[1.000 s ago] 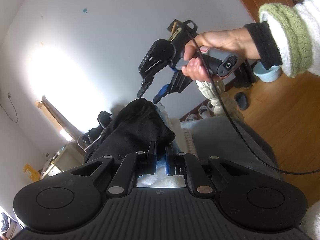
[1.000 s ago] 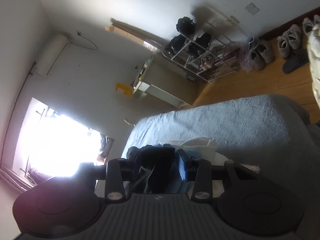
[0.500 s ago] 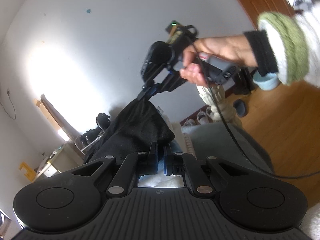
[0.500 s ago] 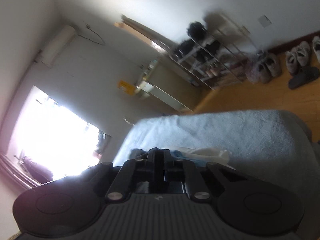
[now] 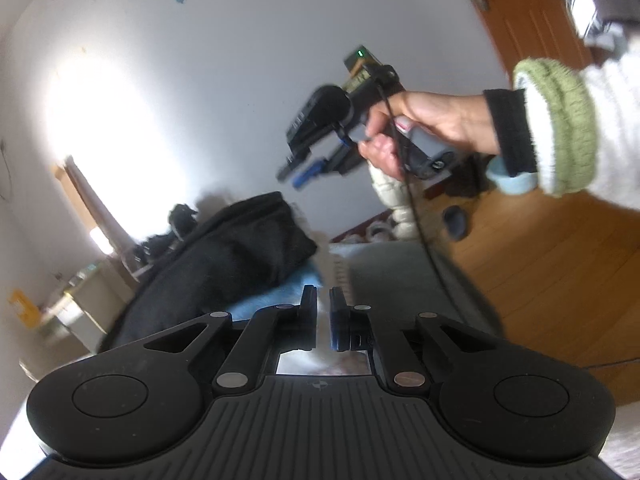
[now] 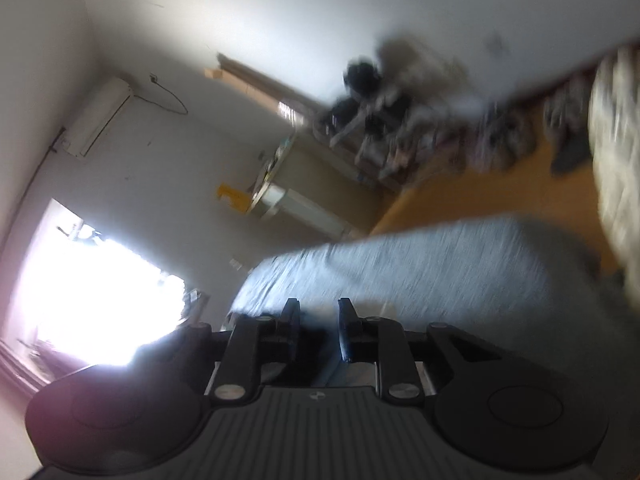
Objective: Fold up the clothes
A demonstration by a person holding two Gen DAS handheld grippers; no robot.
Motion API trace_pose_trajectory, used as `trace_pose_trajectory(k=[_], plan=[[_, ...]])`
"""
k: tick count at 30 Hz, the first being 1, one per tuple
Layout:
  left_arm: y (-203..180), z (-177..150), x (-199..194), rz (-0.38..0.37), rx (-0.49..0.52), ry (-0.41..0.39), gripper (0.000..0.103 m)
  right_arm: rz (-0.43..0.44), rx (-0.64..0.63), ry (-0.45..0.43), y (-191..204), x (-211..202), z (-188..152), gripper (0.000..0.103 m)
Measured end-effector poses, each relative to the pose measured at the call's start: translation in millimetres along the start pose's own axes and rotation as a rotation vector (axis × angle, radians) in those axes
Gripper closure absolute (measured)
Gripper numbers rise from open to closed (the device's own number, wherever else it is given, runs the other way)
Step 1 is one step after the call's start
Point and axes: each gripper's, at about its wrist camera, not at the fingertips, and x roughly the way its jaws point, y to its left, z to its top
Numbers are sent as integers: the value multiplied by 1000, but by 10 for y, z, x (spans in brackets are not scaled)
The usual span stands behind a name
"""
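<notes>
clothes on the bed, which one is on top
The black garment. It lies heaped over the blue cloth, which only peeks out from under its near edge.

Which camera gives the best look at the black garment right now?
The left wrist view: the black garment lies heaped and fully visible on the bed, beside light blue cloth. The right wrist view is motion-blurred and shows only a dark patch between its fingers.
</notes>
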Motion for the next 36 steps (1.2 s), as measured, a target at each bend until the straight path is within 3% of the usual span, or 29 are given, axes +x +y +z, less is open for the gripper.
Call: trace_pose_trajectory(k=[3, 5, 8, 12, 14, 15, 16, 20, 23, 25, 26, 27, 29, 31, 32, 35, 36], plan=[[61, -14, -153, -1, -66, -35, 93, -2, -181, -65, 332, -180, 67, 80], [216, 28, -240, 8, -146, -80, 91, 12, -338, -49, 635, -187, 36, 80], [491, 127, -171, 58, -237, -125, 86, 49, -540, 53, 1047, 11, -116, 80], [669, 160, 257, 85, -273, -45, 86, 18, -670, 225, 1363, 571, -312, 82], [658, 105, 424, 70, -271, -10, 86, -61, -676, 277, 1347, 905, -316, 85], [630, 72, 454, 70, -266, -15, 86, -103, -666, 285, 1288, 1051, -281, 98], [610, 54, 455, 70, -265, -24, 86, -141, -654, 286, 1236, 1172, -237, 103], [626, 37, 453, 53, -277, -34, 86, -240, -588, 202, 1166, 1284, 53, 96], [600, -17, 423, 50, -273, -51, 86, -131, -615, 253, 1375, 1264, 120, 96], [594, -48, 425, 49, -285, -62, 86, -62, -685, 347, 1599, 1331, -23, 94], [588, -59, 433, 47, -289, -67, 86, -49, -711, 398, 1673, 1399, -92, 86], [585, -69, 442, 44, -294, -71, 86, -78, -709, 443, 1664, 1535, -133, 82], [582, -69, 446, 37, -303, -79, 86, -140, -705, 520, 1640, 1801, -204, 85], [576, -73, 437, 30, -310, -87, 86, -268, -695, 460, 1609, 1963, -171, 72], [577, -80, 433, 26, -312, -91, 86, -333, -707, 409, 1634, 1981, -151, 75], [581, -112, 427, 17, -317, -107, 86, -353, -789, 340, 1852, 1933, -165, 75], [582, -127, 428, 16, -319, -114, 86, -293, -798, 345, 1957, 1883, -186, 75]])
